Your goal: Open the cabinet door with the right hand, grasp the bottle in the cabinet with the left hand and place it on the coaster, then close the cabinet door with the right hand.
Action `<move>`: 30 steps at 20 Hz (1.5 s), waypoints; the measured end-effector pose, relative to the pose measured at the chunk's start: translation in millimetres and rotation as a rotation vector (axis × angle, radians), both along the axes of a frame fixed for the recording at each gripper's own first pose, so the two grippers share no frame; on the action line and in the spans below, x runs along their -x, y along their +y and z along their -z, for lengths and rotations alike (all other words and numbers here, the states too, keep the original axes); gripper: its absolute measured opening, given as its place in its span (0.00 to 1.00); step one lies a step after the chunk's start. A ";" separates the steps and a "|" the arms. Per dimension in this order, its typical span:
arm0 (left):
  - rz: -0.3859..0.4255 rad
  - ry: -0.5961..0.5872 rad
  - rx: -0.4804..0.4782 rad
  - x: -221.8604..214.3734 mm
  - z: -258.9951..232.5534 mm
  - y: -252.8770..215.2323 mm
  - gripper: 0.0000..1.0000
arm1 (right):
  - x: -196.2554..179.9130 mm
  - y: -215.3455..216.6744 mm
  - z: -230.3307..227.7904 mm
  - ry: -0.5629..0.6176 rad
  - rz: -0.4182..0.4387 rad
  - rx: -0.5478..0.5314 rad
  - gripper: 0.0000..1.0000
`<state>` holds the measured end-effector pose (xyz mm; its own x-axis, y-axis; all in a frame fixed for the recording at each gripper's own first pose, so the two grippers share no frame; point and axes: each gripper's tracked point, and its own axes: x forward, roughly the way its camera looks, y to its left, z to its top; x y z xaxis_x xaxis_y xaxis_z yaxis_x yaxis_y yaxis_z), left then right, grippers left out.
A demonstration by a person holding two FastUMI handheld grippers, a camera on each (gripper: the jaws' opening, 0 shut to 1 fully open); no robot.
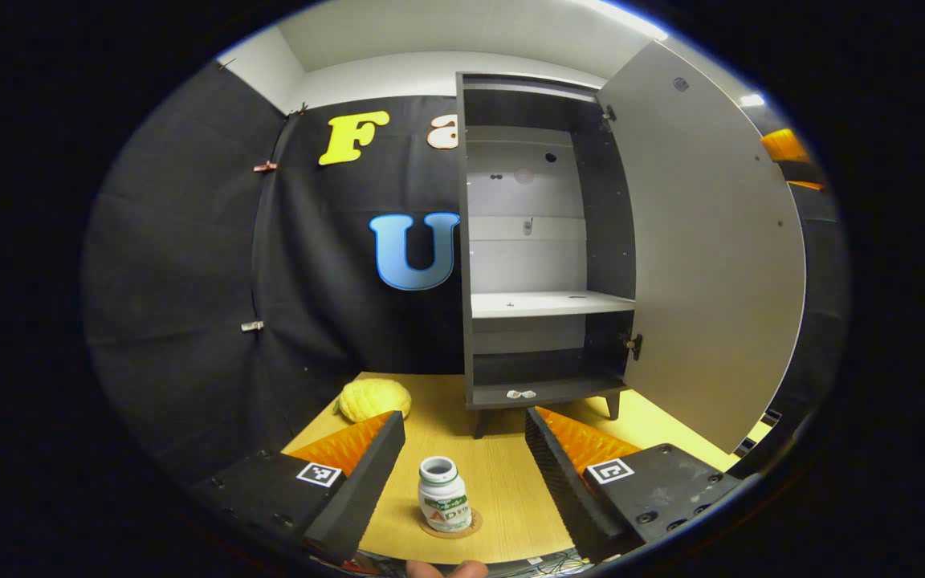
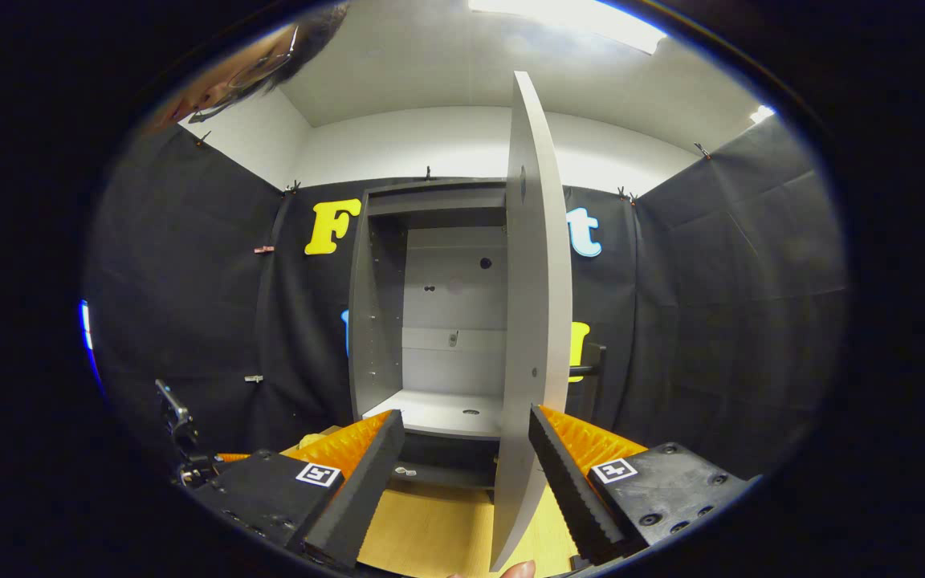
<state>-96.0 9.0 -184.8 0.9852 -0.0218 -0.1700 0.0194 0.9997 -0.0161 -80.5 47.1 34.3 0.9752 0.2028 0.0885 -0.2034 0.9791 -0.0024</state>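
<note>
Left gripper view: bottle upright on coaster, tabletop, between the spread left tongs, untouched. Right gripper view: right tongs spread, cabinet door edge-on between fingers, contact unclear.

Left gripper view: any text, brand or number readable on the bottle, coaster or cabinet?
bottle: the label carries print, too small and blurred to quote.
coaster: no text.
cabinet and its door: no text.
left gripper: square coded tags, patterns, no words.
</note>
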 end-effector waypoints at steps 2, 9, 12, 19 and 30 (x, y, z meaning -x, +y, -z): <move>0.017 -0.012 0.011 -6.0 -22.3 -3.1 0.95 | 6.0 -14.8 3.6 0.025 0.005 -0.021 0.97; 0.059 -0.058 0.012 -22.3 -70.1 -20.1 0.95 | -6.2 -99.9 32.0 0.113 0.170 -0.022 0.98; 0.091 -0.067 -0.002 -19.8 -76.1 -33.4 0.95 | -19.8 -124.1 28.2 0.117 0.210 -0.038 0.98; 0.112 -0.055 -0.008 -14.6 -76.3 -43.8 0.95 | -34.7 -109.6 24.2 0.113 0.162 -0.076 0.96; 0.044 -0.033 -0.019 -11.2 -63.2 -19.9 0.95 | -36.3 -23.5 29.4 0.114 0.010 -0.071 0.97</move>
<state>-84.8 -10.9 -121.6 0.9884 -0.0625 -0.1381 0.0637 0.9980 0.0042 -44.2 23.6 4.9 0.9817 0.1900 -0.0092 -0.1884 0.9780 0.0895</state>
